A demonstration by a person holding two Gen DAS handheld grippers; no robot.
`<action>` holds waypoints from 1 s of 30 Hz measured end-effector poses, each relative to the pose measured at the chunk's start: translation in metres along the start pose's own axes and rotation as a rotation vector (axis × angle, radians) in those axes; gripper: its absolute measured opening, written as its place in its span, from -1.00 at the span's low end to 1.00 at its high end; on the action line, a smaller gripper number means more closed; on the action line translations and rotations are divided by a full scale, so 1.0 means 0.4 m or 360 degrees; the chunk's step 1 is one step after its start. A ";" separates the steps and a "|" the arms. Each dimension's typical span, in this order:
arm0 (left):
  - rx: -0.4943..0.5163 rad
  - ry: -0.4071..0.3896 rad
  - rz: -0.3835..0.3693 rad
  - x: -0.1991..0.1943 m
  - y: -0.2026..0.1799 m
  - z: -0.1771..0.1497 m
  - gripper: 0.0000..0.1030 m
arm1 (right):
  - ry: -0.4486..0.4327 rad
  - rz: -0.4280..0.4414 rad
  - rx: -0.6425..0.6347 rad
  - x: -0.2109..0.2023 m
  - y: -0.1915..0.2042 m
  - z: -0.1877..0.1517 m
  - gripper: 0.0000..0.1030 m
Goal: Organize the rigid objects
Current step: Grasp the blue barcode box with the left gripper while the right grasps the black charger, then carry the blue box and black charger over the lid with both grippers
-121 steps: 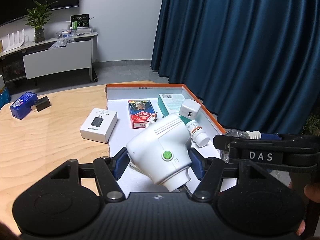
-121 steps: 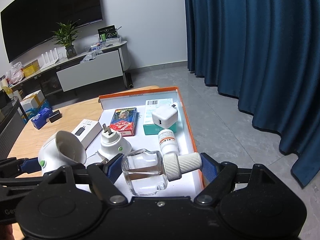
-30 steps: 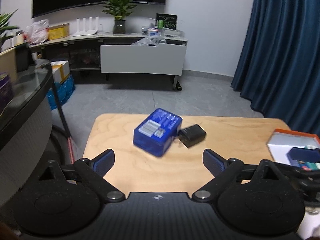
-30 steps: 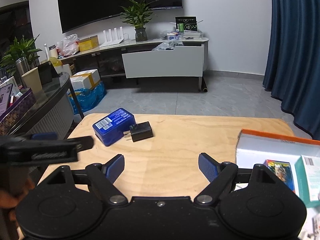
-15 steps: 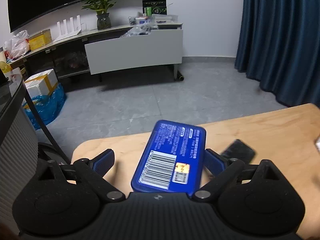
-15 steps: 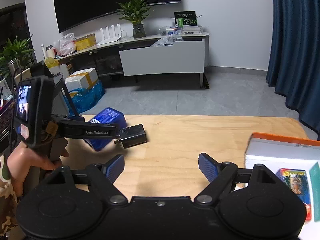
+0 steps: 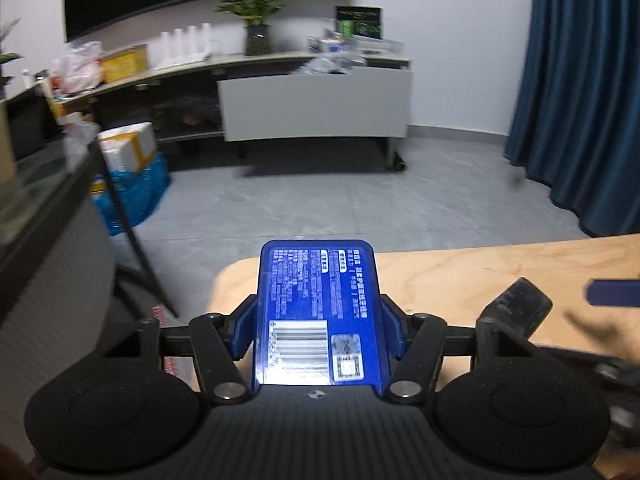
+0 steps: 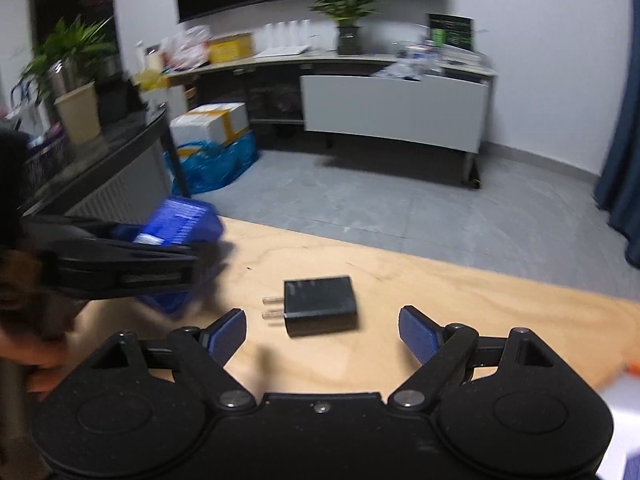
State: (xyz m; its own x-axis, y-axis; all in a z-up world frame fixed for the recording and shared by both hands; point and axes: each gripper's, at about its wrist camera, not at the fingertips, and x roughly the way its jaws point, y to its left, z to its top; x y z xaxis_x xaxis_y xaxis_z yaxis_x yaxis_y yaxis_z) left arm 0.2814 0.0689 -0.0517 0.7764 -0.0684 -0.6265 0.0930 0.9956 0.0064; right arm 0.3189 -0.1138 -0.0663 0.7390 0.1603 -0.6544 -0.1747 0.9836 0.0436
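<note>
- Left tool (image 7: 318,330): jaws closing on the blue plastic box (image 7: 318,312), both blue pads against its long sides; barcode label faces up. The box sits at 12 o'clock from the tool body, at the worktop's (image 7: 460,276) rounded corner.
- Right tool (image 8: 322,334): jaws wide apart, nothing between the pads; it hangs just short of the black plug adapter (image 8: 320,304).
- Black plug adapter: lies flat on the bare wooden worktop, its two prongs pointing to 9 o'clock, at 12 o'clock from the right tool and apart from the blue box.
- Step in hand, as judged: secure the box with the left tool while the right lines up on the adapter.
- Handling advice: keep the box level when lifting, since smooth plastic sides may slip. Bring the right tool forward until the pads flank the adapter body, not the prongs, then close squarely.
- Risk: the two tools work close together; the left one crosses at 9 o'clock in the right view, so keep them from touching.
</note>
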 end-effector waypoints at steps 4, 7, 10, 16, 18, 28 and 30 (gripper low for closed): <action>-0.0049 -0.0004 0.0001 -0.034 0.015 -0.005 0.21 | 0.0046 -0.0011 -0.0091 0.072 0.020 0.015 0.94; -0.0062 -0.0018 0.0000 -0.049 0.014 -0.007 0.20 | 0.0053 -0.0007 -0.0064 0.100 0.018 0.021 0.76; -0.0073 -0.0023 -0.0013 -0.055 0.010 -0.007 0.20 | 0.0055 0.0010 -0.0005 0.101 0.015 0.026 0.41; -0.0127 -0.0012 -0.0041 -0.075 0.010 -0.015 0.19 | 0.0061 -0.0044 0.0048 0.040 0.015 0.006 0.40; -0.0134 -0.0027 -0.0055 -0.099 0.006 -0.016 0.19 | 0.0049 -0.0061 0.0054 0.004 0.020 -0.002 0.40; -0.0104 -0.0077 -0.0084 -0.256 -0.057 -0.052 0.19 | -0.0044 -0.0119 0.0119 -0.232 0.056 -0.055 0.40; -0.0119 -0.0063 -0.0078 -0.287 -0.067 -0.064 0.19 | -0.0057 -0.0132 0.0128 -0.281 0.060 -0.074 0.40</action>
State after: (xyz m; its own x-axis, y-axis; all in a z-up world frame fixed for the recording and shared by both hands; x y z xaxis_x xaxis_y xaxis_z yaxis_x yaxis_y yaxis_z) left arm 0.1737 0.0517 0.0000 0.7963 -0.1179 -0.5932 0.0858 0.9929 -0.0822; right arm 0.2126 -0.1105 -0.0141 0.7716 0.0796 -0.6311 -0.0604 0.9968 0.0518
